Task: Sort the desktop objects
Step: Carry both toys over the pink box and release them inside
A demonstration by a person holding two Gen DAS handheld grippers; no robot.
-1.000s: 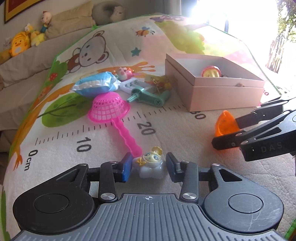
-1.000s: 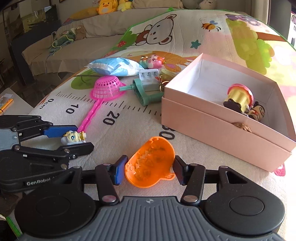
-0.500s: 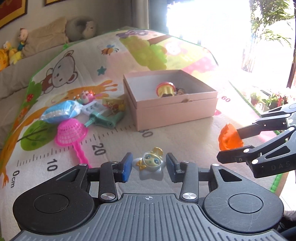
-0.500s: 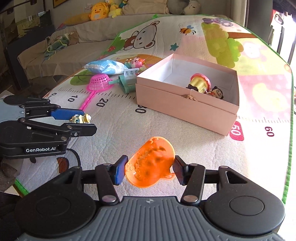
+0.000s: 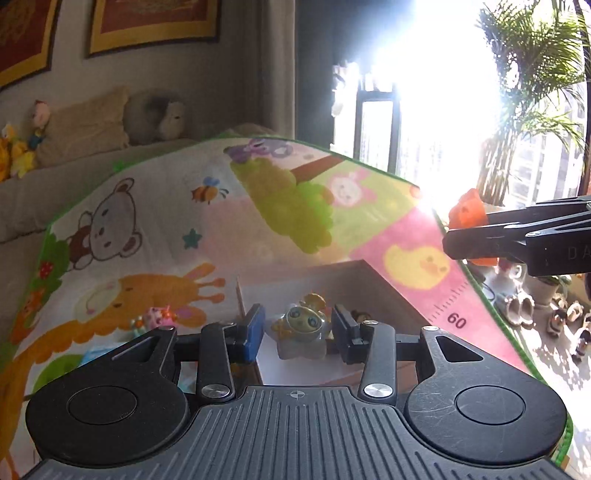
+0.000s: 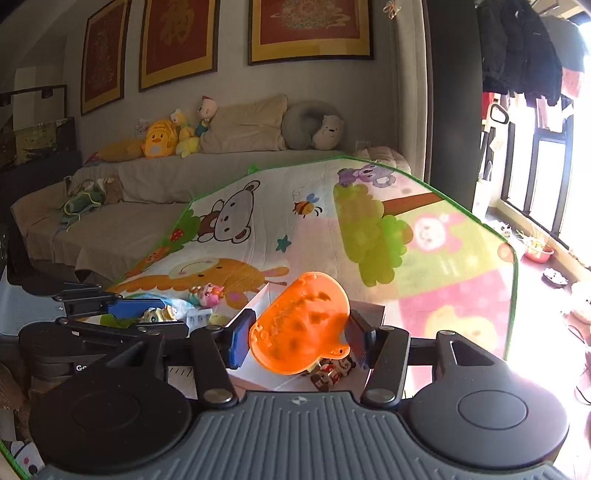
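Grippers now raised over pink box [image 5: 369, 280], left [image 5: 297, 331] still clamping figurine [image 5: 301, 330], right [image 6: 299, 334] orange mould [image 6: 301, 325].

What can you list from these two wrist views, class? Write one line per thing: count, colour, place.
Figurine: 1, pale with yellow trim, between the left gripper's fingers, over the box.
Sand mould: 1, orange, between the right gripper's fingers, over the box.
Box: 1, pink, open, on the mat.
Small toys in box: at least 2, red and dark, partly hidden.
Pink toy: 1, on the mat left of the box.
Play mat: 1, cartoon animals, green edge.
Sofa: 1, beige, behind the mat.
Plush toys: several, mostly yellow, on the sofa.
Framed pictures: 3, red and gold, on the wall.
Left gripper: 1, black, shut.
Right gripper: 1, black, shut.
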